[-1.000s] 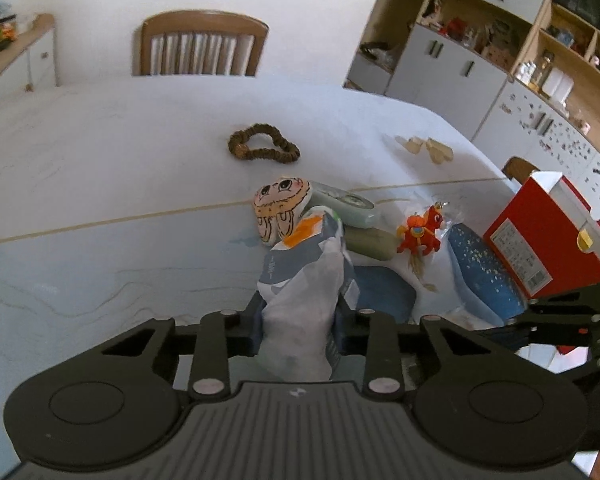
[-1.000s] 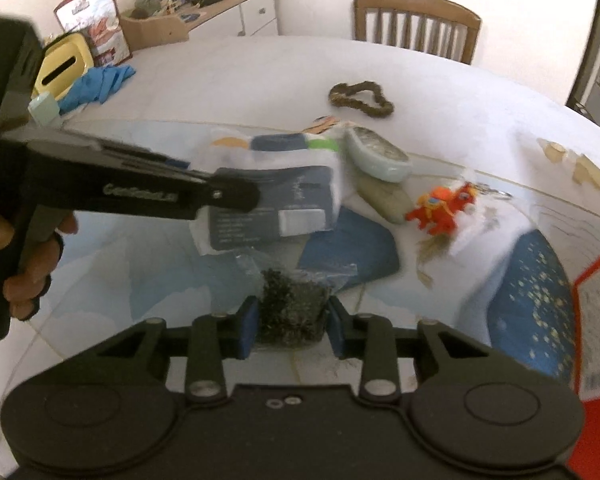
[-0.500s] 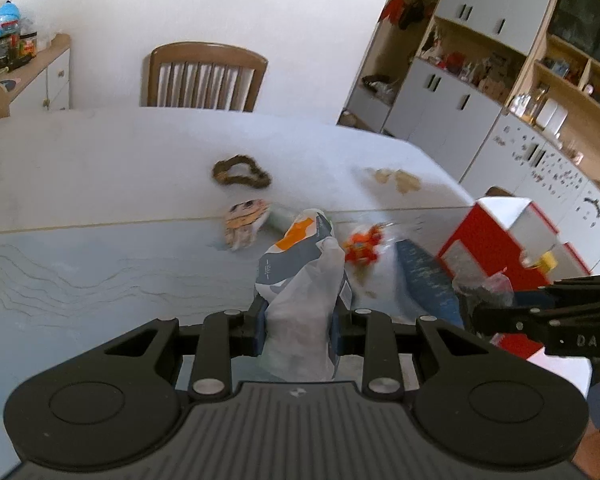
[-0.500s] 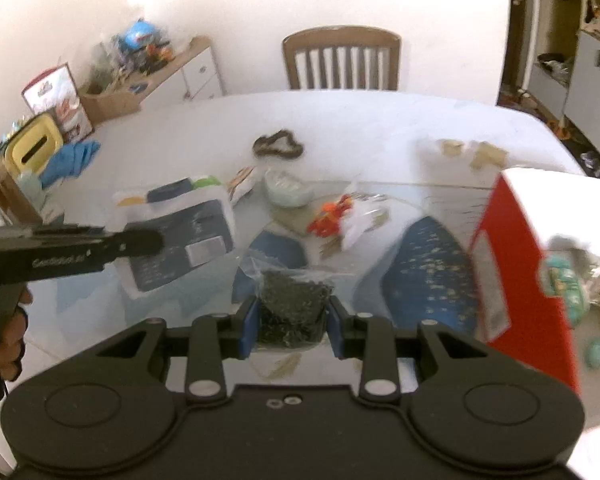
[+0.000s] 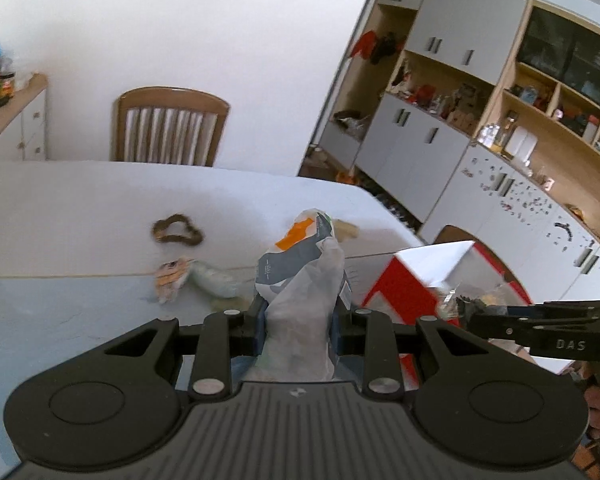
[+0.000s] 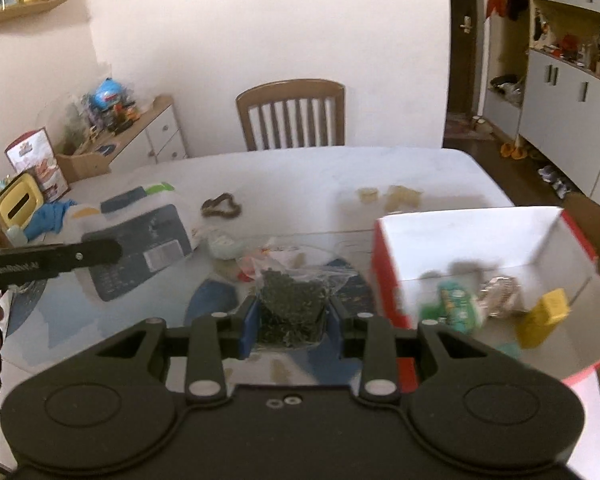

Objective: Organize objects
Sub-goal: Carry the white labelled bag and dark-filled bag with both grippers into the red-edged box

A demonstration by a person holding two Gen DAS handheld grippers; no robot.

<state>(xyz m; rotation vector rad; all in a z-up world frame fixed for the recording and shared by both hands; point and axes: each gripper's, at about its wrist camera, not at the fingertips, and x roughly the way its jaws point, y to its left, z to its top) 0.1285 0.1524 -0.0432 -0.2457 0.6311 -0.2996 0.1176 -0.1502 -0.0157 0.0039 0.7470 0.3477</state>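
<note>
pouch of dark granules (image 6: 292, 304), a clear crinkly plastic bag packed with small black bits, sits clamped in our right gripper (image 6: 292, 320), blue pads pressing its lower sides, lifted off the table (image 6: 300, 172). we judge it light, soft and shifty: the film is slick and the fill can slump, so a hold low on the packed body, as now, seems safer than the loose top. our left gripper (image 5: 298, 326) is likewise closed on a snack packet (image 5: 300, 280), a limp grey-and-white bag with an orange patch, standing up between the pads; light too, we judge, and crushable. the red box (image 6: 476, 248), stiff card with white inner walls, lies at about three o'clock of the pouch in the right wrist view, open-topped, holding a green packet (image 6: 452, 308), a small yellow box (image 6: 544, 316) and something silvery we cannot make out. on the table at eleven o'clock of the pouch rests a brown beaded loop (image 6: 222, 207), knobbly and floppy. a wooden chair (image 6: 292, 116) stands at twelve o'clock beyond the table's far edge.
</note>
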